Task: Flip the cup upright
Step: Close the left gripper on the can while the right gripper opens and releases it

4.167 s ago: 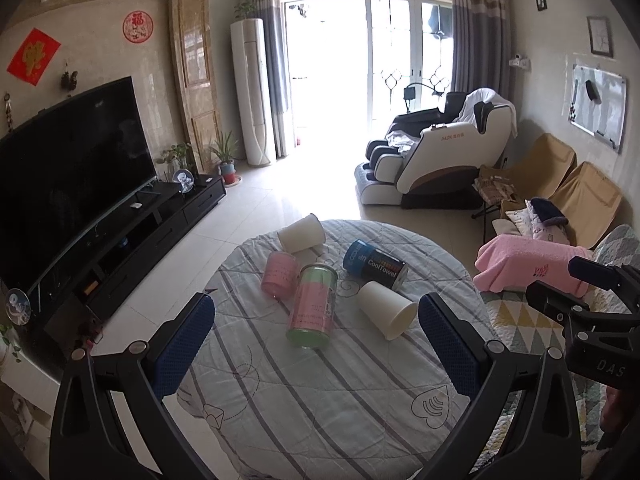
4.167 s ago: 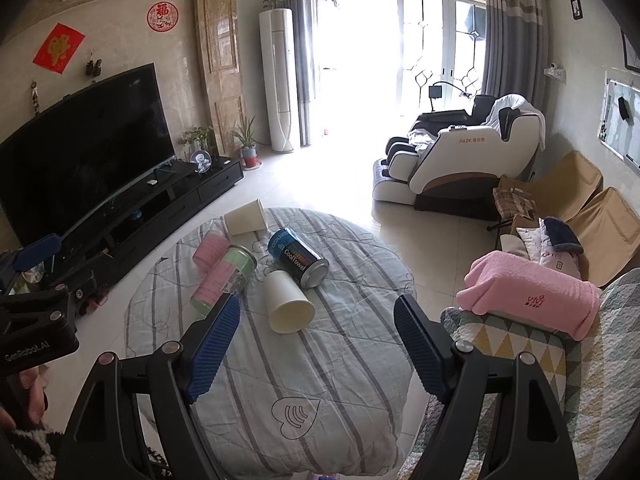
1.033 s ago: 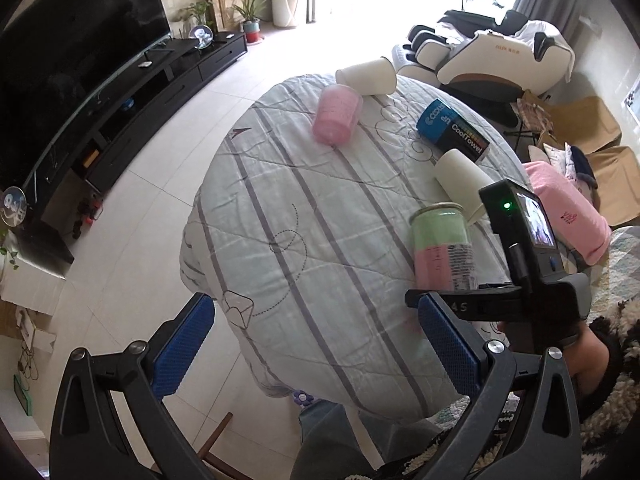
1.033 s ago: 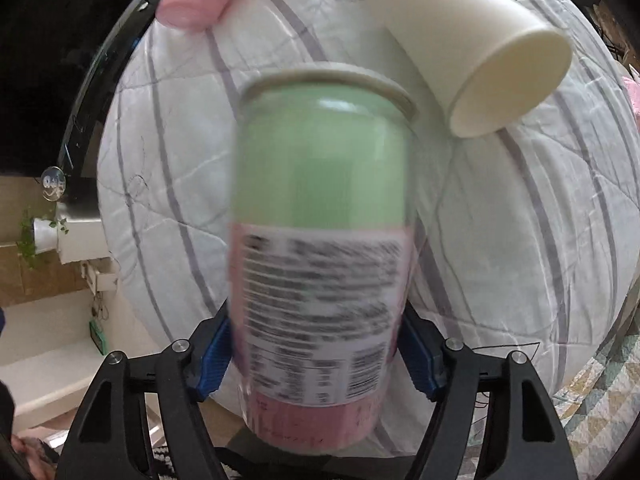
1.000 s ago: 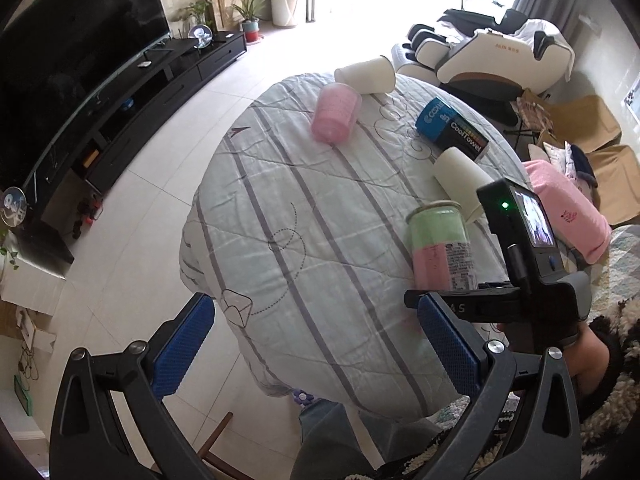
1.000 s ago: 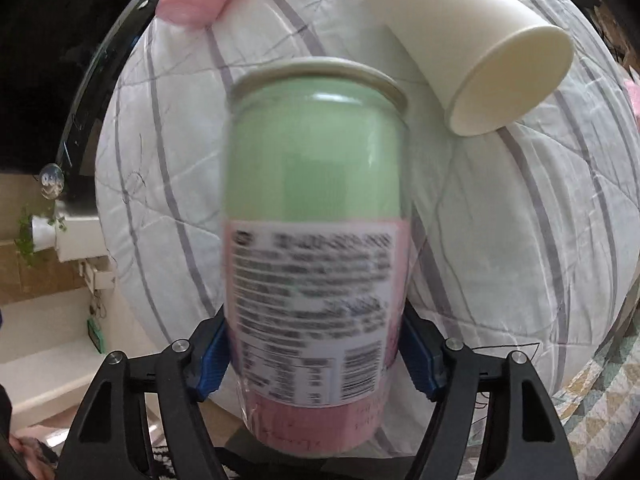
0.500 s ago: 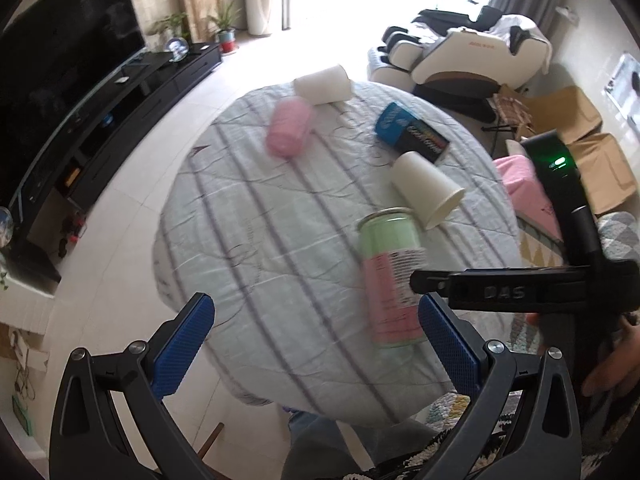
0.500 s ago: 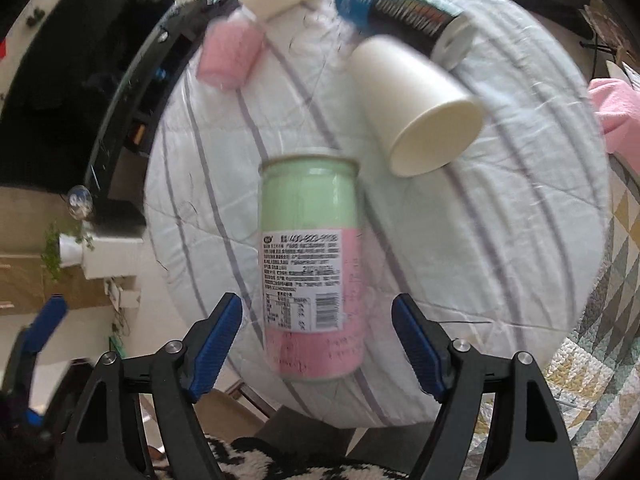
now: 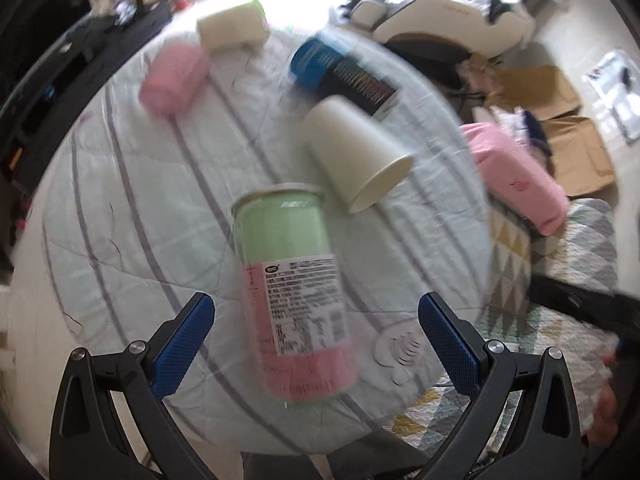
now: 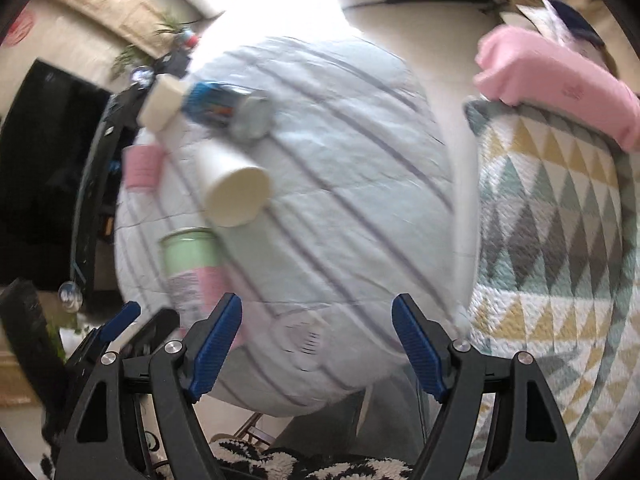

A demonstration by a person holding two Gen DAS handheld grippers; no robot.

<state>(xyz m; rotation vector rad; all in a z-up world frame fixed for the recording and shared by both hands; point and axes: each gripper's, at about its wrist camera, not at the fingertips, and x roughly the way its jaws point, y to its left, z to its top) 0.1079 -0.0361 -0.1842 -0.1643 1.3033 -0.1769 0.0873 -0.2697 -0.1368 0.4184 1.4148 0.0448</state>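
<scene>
Stood upright near the front edge of a round desk (image 9: 132,184) covered in a quilted, grey-striped white cloth: a tall cylindrical can (image 9: 294,296), pale green above, pink below, with a printed white label and a metal rim on top. Lay on its side just behind the can, mouth turned toward the front right: a smooth white paper cup (image 9: 356,152), tapered, apart from the can. Lay farther back: a blue-and-black can (image 9: 340,74) on its side, a ribbed pink cup (image 9: 174,80) on its side at the left, and another white cup (image 9: 232,26) at the far edge. Spread wide and empty, on either side of the upright can without touching it: the left gripper (image 9: 316,344), its fingers (image 9: 182,344) faced with blue dimpled pads on black frames. Likewise spread wide and holding nothing, over the desk's front edge to the right of the can: the right gripper (image 10: 316,348). Draped at the right: a soft pink towel (image 10: 556,80) over a quilt of yellow, green and grey triangles (image 10: 560,240). Both views blurred.
</scene>
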